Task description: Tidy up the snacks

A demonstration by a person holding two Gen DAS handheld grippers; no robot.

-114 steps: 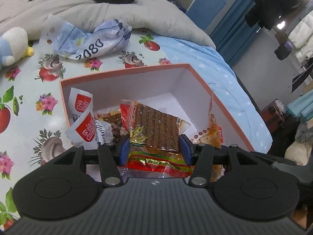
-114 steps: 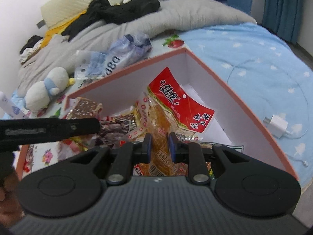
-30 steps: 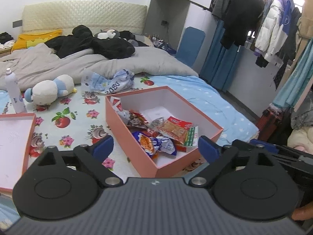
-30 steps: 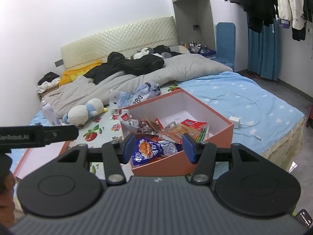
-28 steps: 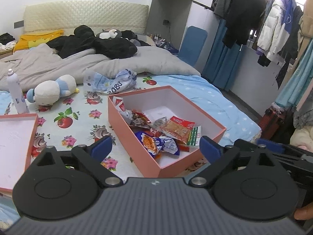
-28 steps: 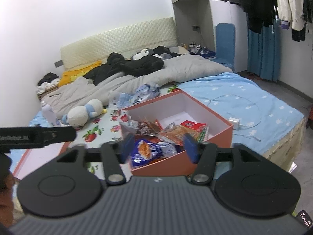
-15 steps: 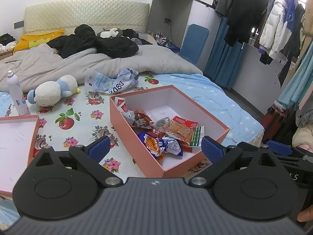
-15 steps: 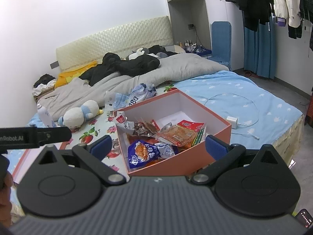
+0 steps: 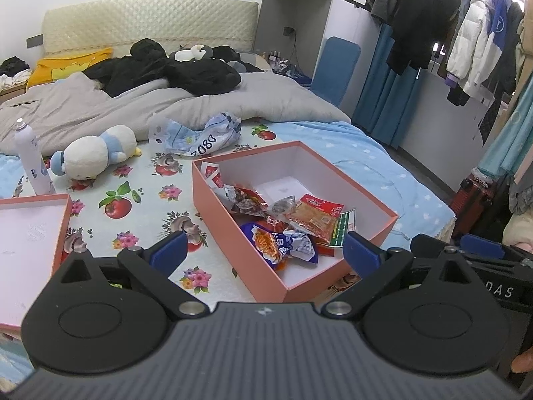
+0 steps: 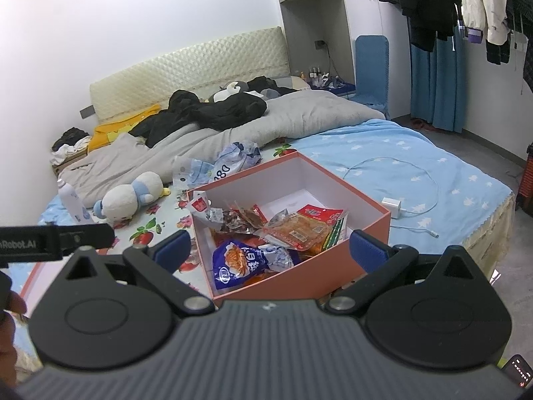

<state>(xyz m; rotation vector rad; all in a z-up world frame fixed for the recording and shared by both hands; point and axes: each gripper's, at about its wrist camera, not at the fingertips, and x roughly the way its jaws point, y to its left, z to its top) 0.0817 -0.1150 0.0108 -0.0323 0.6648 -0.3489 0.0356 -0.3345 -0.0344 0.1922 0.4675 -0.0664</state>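
Note:
An open pink box (image 9: 233, 233) stands on the bed; it also shows in the right wrist view (image 10: 366, 230). Inside lie several snack packets: a blue one (image 9: 283, 241) (image 10: 246, 261) at the near end, an orange-red one (image 9: 316, 213) (image 10: 299, 230) in the middle, and small red-and-white ones (image 9: 213, 175) at the far left corner. My left gripper (image 9: 263, 255) is open and empty, held back from the box. My right gripper (image 10: 271, 250) is open and empty, also back from the box.
The box lid (image 9: 26, 230) lies to the left. A plush toy (image 9: 93, 156), a white bottle (image 9: 30, 156) and a crumpled plastic bag (image 9: 200, 135) lie behind on the flowered cloth. A white charger with cable (image 10: 393, 206) lies right of the box. Bedding fills the back.
Both grippers let go of their snack packets in the box and drew far back from it. In the last second the right jaws opened wider.

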